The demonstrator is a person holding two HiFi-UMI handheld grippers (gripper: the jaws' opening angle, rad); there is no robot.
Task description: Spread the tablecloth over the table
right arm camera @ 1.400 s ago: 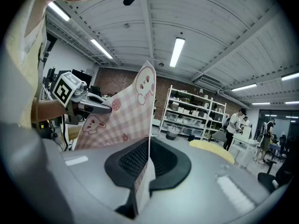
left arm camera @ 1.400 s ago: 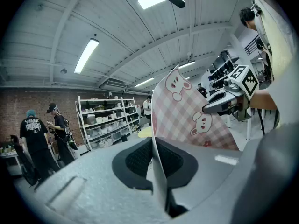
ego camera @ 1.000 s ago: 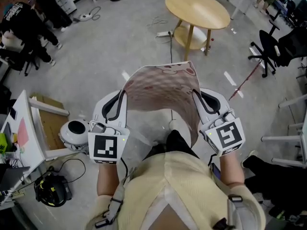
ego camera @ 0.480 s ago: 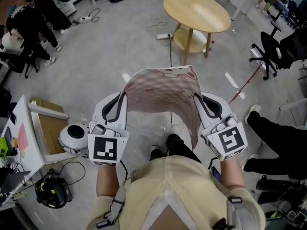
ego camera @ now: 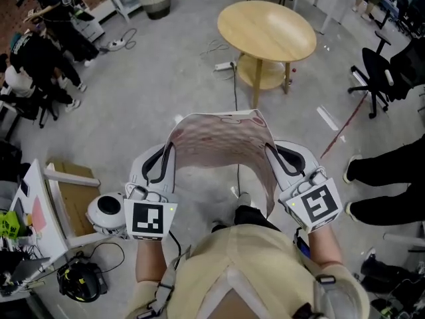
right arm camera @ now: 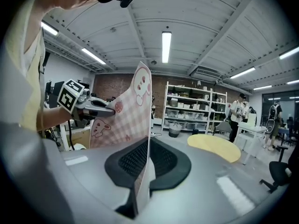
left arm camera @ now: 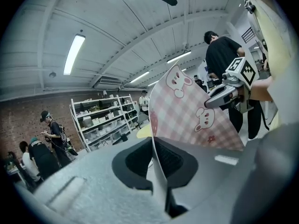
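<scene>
Pink checked cloth (ego camera: 222, 137), clamped at each side by left gripper (ego camera: 167, 153) and right gripper (ego camera: 273, 153), hangs well short of the bare table (ego camera: 265, 26); no spreading yet.

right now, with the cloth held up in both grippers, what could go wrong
The left gripper and right gripper each pinch only a thin edge of the tablecloth, so a tug could pull it free. A cable and power strip lie on the floor before the table: a trip hazard.
</scene>
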